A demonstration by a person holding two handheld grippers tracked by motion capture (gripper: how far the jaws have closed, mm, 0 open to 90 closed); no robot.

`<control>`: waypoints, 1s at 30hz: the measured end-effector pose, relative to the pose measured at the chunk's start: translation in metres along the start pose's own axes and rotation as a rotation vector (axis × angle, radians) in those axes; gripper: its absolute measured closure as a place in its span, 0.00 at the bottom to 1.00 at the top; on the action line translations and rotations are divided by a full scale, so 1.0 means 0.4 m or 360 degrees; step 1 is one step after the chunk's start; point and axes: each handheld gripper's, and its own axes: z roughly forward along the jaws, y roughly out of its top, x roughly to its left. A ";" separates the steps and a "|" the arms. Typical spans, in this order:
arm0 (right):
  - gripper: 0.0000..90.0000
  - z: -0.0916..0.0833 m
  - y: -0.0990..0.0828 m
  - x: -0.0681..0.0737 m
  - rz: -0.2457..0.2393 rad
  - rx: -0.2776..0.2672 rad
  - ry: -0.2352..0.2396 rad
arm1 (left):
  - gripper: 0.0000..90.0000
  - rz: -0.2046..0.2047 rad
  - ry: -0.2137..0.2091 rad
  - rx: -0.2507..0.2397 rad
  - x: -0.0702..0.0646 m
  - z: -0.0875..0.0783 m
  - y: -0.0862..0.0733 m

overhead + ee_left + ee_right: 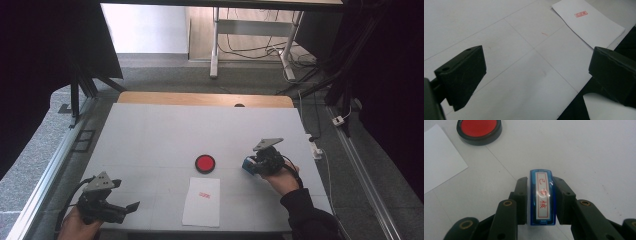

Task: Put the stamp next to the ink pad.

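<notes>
It looks like a lab or test workspace: a white-topped table (150,135) stands on grey carpet, framed by aluminium rails (45,170) and black curtains (45,45), with loose cables (250,50) under a desk frame (216,45) beyond.

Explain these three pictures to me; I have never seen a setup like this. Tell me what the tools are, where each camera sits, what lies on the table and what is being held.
A person at a table holds a hand tool with two black jaws in each hand. One camera looks down from above; the other two ride on the tools.

On the pale grey table lie a round black pad with red ink and a white paper sheet bearing a small red stamp mark.

The right gripper is closed on a blue rubber stamp with a red-lettered label, just above the table.

The left gripper is open, holding nothing.
</notes>
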 end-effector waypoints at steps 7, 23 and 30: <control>0.66 -0.007 0.002 -0.001 0.0031 -0.0034 0.0003 | 0.02 -0.0004 -0.0003 -0.0001 0.001 0.000 0.000; 0.36 -0.061 0.025 0.029 0.0108 -0.0142 0.0068 | 0.02 -0.0002 0.0003 -0.0003 0.000 -0.001 -0.001; 0.25 -0.091 0.021 0.050 0.0148 -0.0204 0.0064 | 0.02 0.0000 0.0003 0.0001 0.000 -0.001 -0.001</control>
